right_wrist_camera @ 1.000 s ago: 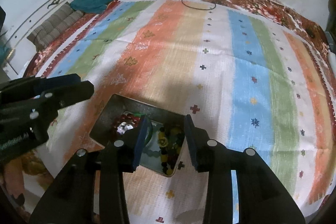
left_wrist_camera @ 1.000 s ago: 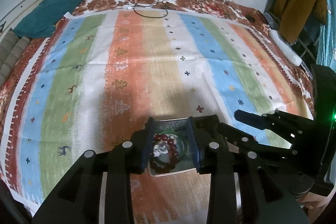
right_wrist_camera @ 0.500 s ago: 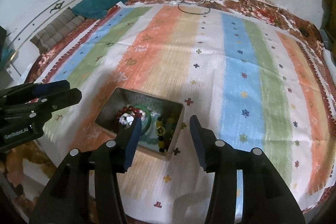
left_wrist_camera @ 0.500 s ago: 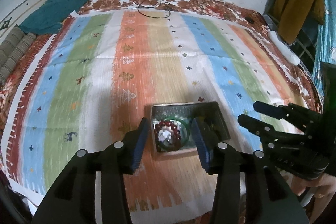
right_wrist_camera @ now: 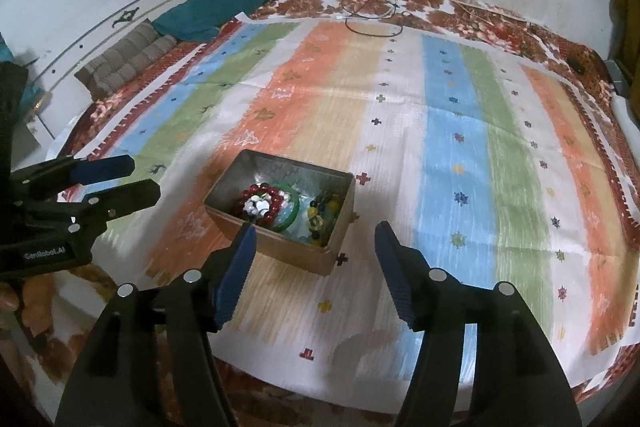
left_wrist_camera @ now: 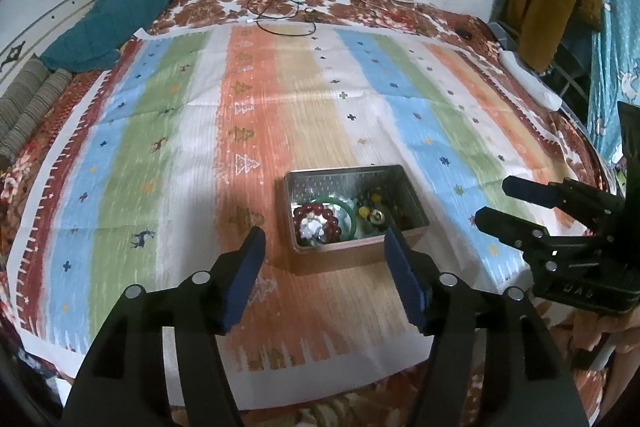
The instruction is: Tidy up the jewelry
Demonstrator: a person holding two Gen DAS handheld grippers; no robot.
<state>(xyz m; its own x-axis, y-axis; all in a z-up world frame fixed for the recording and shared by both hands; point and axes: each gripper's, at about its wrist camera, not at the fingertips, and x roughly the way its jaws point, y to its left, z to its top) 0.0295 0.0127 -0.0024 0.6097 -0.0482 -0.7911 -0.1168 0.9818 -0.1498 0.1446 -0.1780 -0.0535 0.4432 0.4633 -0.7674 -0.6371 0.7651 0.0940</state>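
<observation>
- Metal, silvery inside and tan on the outer wall: an open box (left_wrist_camera: 356, 251) resting on the striped cloth (left_wrist_camera: 120, 147) over the bed, just ahead of both grippers.
- Holds a dark red bead bracelet (left_wrist_camera: 318, 219) with a pale sparkly piece in its middle, a green bangle (left_wrist_camera: 348, 209) beside it, and a string of mixed dark and yellow beads (left_wrist_camera: 374, 213) along the right half.
- Everything bunched together inside; nothing lying loose on the cloth.
- Compared with a second ago: left gripper (left_wrist_camera: 324, 247) lifted up and away from the box, fingers now spread wide and empty, no longer straddling the red bracelet.
- Same for the right gripper (right_wrist_camera: 312, 243): pulled back from above the beads, spread wide, holding nothing.
- Probably means the pieces are all stowed and this stage of the tidying is closing, or a fresh approach is being set up; cannot tell which.
- Further out: teal blanket (left_wrist_camera: 112, 19) at the far left, black cables (left_wrist_camera: 280, 7) trailing from the wall.
</observation>
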